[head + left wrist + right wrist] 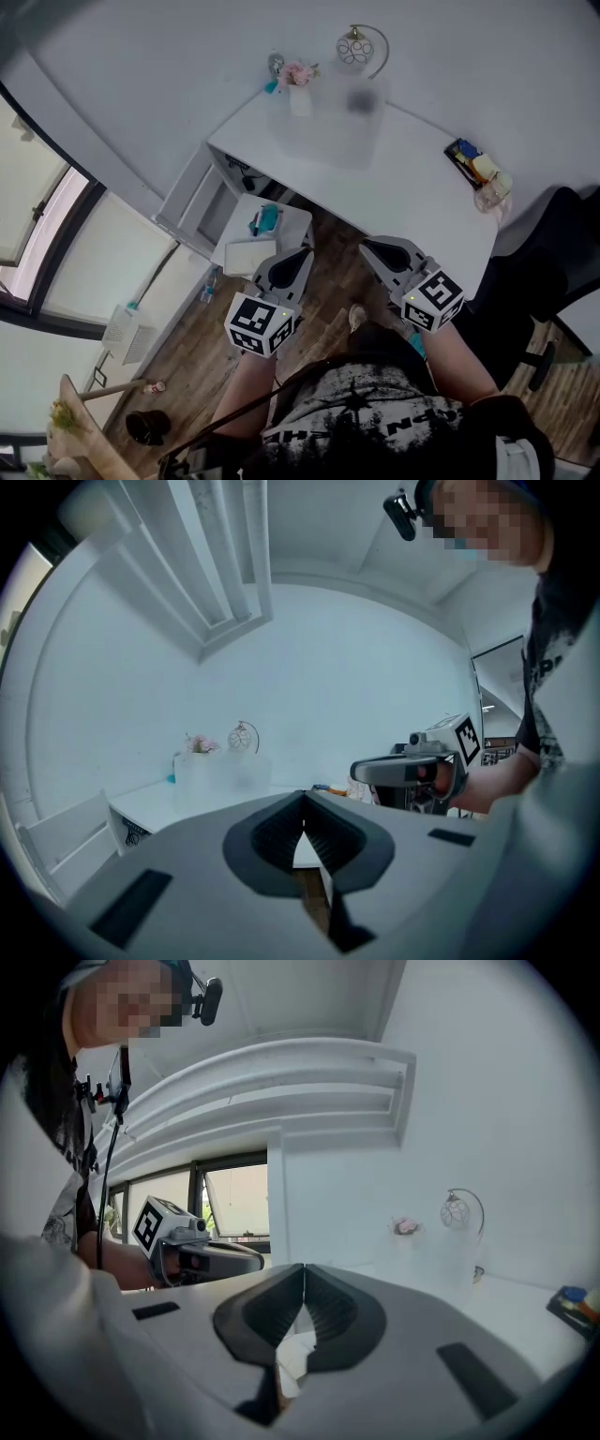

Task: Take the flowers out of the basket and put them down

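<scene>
Both forearms reach forward just short of the white desk's point(394, 178) near edge. The left gripper point(302, 253) and right gripper point(370, 246) are held roughly level, side by side, each with its jaws pressed together on nothing. The pink flowers point(298, 73) sit at the desk's far edge, blooms upward. Their stems and whatever holds them are too small and hazy to make out.

No word, number or brand can be read anywhere. The left gripper's point(304, 251) cube point(260, 324) and the right gripper's point(368, 246) cube point(433, 300) carry black-and-white square markers, which are patterns and not letters. The person's dark shirt point(375, 412) bears pale lettering too blurred to read. The small colourful things point(480, 169) at the right end of the desk point(394, 187) show no legible print.
</scene>
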`<state>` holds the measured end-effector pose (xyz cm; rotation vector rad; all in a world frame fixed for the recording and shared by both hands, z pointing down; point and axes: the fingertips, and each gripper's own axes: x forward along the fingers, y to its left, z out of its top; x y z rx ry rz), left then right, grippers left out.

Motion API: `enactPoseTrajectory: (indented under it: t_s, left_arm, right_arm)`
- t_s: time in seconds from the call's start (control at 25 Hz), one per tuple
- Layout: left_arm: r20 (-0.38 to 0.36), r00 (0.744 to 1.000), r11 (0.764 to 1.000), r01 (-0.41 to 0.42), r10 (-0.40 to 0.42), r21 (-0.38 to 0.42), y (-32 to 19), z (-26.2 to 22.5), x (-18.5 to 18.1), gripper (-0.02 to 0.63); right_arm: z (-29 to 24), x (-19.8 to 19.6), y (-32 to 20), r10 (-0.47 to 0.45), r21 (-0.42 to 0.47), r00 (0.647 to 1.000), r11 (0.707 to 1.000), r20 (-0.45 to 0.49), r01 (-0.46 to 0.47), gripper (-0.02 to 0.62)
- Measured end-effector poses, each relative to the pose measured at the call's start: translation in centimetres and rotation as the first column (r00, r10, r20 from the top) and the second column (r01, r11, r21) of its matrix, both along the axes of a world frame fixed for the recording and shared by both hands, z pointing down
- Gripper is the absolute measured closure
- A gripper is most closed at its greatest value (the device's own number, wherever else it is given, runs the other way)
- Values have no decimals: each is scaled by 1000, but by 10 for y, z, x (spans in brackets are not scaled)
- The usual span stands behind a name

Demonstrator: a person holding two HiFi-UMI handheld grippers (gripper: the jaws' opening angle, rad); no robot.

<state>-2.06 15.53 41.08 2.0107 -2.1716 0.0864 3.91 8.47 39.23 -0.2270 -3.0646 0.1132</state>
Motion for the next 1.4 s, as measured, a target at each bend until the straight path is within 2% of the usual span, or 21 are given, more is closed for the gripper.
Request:
enactPoseTrajectory:
  t_s: [0.24,0.56,0.72,0.88,1.16,1.4]
  left_arm:
    - [0,999,999,44,-44,-1,-38,-8,-35,594]
    - [-6,995,995,104,-104,7,-88,-23,-68,594]
    - [7,992,992,124,-124,-24,-115,-13,-81,594]
    - [5,990,988,142,-142,-57,-138,-1,-91,594]
    - [2,982,980,191,-191,-59,-161,3,-118,594]
    - [-12,982,981,188,-189,-48,-176,1,-138,594]
  right_arm:
    - [-3,-35,-40,-40,20,999,999,2,40,578]
    - [-8,-69,-92,-100,4,995,995,3,100,578]
    - [-5,-93,-120,-135,70,991,988,-4,135,578]
    - [-3,-113,-144,-151,78,988,985,-6,151,578]
    - [13,-138,-171,-174,53,984,983,-32,175,578]
    - [12,-157,-184,-168,41,985,985,-30,169,578]
